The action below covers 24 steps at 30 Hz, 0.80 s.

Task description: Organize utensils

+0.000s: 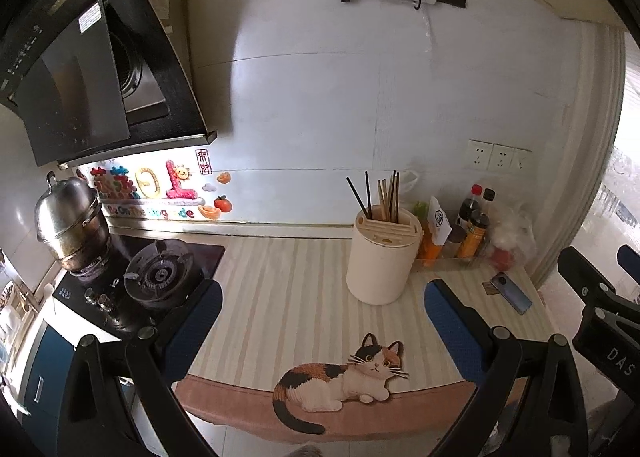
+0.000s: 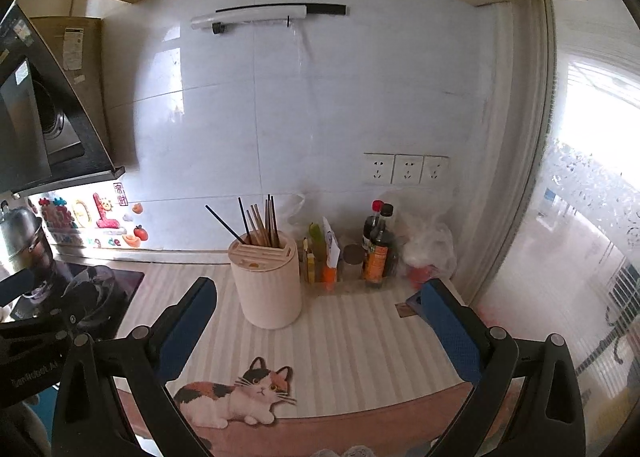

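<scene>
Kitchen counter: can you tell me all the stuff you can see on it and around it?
utensil holder: one, cream, middle of the counter
chopsticks: a bunch, black and wooden, upright in the holder
cat mat: one, calico picture, front edge of the counter
sauce bottles: at least two, dark, by the wall right of the holder
phone: one, dark blue, flat on the counter's right side
steel pot: one, silver, on the stove at left
wall sockets: three, white, above the bottles
left gripper: blue pads, open, empty
right gripper: blue pads, open, empty
</scene>
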Tool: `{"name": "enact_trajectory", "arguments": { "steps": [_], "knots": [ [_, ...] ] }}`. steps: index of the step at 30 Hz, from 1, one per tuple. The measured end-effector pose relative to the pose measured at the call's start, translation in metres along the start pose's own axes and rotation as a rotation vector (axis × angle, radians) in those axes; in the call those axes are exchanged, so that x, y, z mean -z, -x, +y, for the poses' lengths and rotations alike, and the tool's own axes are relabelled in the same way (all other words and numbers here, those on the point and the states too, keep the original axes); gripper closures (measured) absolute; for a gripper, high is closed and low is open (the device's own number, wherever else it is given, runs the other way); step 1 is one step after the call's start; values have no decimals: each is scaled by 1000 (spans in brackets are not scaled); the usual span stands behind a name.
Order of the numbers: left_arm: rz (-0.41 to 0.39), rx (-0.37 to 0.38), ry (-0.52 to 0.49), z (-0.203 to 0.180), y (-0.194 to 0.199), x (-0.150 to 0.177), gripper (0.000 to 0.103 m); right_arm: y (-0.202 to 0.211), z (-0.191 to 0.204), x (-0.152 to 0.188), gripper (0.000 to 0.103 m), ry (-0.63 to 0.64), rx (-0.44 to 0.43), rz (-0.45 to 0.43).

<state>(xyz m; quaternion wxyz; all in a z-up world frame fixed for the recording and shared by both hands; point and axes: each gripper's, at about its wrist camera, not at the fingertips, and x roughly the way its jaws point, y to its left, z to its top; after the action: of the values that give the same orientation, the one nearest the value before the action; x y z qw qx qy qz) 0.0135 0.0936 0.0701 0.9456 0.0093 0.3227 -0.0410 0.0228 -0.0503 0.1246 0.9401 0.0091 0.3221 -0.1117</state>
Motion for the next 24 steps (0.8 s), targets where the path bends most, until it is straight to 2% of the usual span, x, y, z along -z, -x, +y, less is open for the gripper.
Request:
{"name": "enact_trajectory", "arguments": {
  "steps": [5,24],
  "knots": [
    [-3,-14,15,-4,4,0,0,8,-5,-1,0,13,-7,-8],
    [-10,-56,21,-19,6,2,0,-4,-22,-3,0,25,-31,-6]
  ]
}}
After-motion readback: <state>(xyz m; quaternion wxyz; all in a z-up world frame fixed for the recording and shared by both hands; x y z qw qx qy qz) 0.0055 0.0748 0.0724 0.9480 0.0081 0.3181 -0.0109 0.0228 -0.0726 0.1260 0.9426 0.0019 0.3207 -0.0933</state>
